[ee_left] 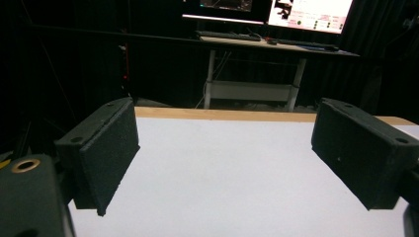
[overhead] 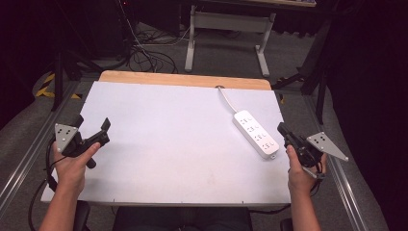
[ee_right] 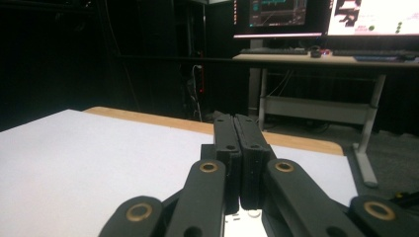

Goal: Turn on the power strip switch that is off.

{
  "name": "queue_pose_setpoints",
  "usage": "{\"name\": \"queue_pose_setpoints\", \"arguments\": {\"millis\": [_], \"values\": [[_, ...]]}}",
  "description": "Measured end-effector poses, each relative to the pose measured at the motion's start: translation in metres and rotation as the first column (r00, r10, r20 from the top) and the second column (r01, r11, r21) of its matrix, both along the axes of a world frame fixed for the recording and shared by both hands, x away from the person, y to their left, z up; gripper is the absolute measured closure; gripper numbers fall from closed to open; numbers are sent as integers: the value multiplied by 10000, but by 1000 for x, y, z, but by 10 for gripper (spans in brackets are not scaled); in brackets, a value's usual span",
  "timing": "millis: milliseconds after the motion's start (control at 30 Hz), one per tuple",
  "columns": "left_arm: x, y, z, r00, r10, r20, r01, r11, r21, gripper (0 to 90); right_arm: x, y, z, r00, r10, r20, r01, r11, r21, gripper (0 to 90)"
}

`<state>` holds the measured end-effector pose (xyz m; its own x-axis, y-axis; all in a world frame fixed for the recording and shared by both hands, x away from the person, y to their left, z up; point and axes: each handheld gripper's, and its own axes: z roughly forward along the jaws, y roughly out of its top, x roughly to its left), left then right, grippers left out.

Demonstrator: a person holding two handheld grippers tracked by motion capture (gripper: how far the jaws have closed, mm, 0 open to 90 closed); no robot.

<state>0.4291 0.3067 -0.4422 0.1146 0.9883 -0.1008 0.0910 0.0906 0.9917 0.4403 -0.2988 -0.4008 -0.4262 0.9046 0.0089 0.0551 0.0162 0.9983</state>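
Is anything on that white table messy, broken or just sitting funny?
Nothing looks broken or spilled. The one item on the table, a white power strip, lies diagonally near the right edge, its cord running to a hole at the back. The left gripper is open, the right gripper shut, both empty.

Table middle bare; power strip blocks right side.

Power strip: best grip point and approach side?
Judging from the high view, grip the power strip across its narrow width, near mid-body, coming down from above. It lies flat on the table, long and slim, with its cable leaving the far end. The right gripper, now shut, is nearest and would have to open first.
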Motion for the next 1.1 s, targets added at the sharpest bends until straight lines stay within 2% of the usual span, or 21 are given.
{"name": "queue_pose_setpoints", "arguments": {"millis": [67, 333, 533, 567, 633, 667, 700, 733, 767, 800, 833, 867, 900, 933, 967, 1100], "values": [[0, 0, 0, 10000, -9, -2, 9, 10000, 9, 116, 0, -1, 0, 9999, -21, 137, 21, 10000, 2, 890], [0, 1, 0, 10000, 3, -13, -3, 10000, 35, 116, 2, -2, -3, 10000, -51, 74, 50, 9999, 96, 813], [0, 2, 0, 10000, 55, 11, -55, 10000, 22, 117, 3, -2, -5, 9999, -89, 76, 87, 9996, 275, 678], [0, 2, 0, 10000, 58, 10, -58, 10000, 19, 117, 3, -2, -5, 9999, -89, 76, 87, 9996, 275, 678], [0, 2, 0, 10000, 53, 7, -53, 10000, 22, 117, 4, -3, -5, 9998, -195, 94, 191, 9991, 371, 616], [0, 2, 0, 10000, 56, 5, -56, 10000, 33, 117, 5, -4, -5, 9995, -275, 123, 270, 9988, 420, 504], [0, 2, 0, 10000, 55, 6, -55, 10000, 34, 117, 5, -4, -5, 9995, -275, 123, 270, 9988, 420, 504], [0, 2, 0, 10000, 53, 6, -53, 10000, 44, 117, 7, -7, -6, 9996, -298, -20, 298, 9985, 460, 353], [0, 1, 0, 10000, 52, 4, -52, 10000, 33, 117, 7, -7, -6, 9996, -298, -20, 298, 9985, 460, 353], [0, 1, 0, 10000, 52, 8, -52, 10000, 37, 117, 9, -9, -7, 9997, -197, -136, 203, 9987, 463, 220], [0, 1, 0, 10000, 54, 2, -54, 10000, 35, 117, 9, -9, -8, 9998, -156, -101, 160, 9990, 423, 181], [0, 1, 0, 10000, 52, 2, -52, 10000, 42, 117, 9, -9, -8, 9998, -156, -101, 160, 9990, 423, 181], [0, 1, 0, 10000, 44, 4, -44, 10000, 36, 117, 9, -11, -9, 10000, 89, 40, -90, 9996, 257, 85], [0, 1, 0, 10000, 52, 1, -52, 10000, 27, 117, 9, -11, -9, 10000, 89, 40, -90, 9996, 257, 85], [0, 1, 0, 10000, 52, 1, -52, 10000, 25, 117, 9, -12, -10, 9989, 395, 236, -395, 9992, 17, 27], [0, 1, 0, 10000, 47, 6, -47, 10000, 17, 117, 9, -11, -10, 9993, 276, 265, -276, 9996, 9, 19]]}}
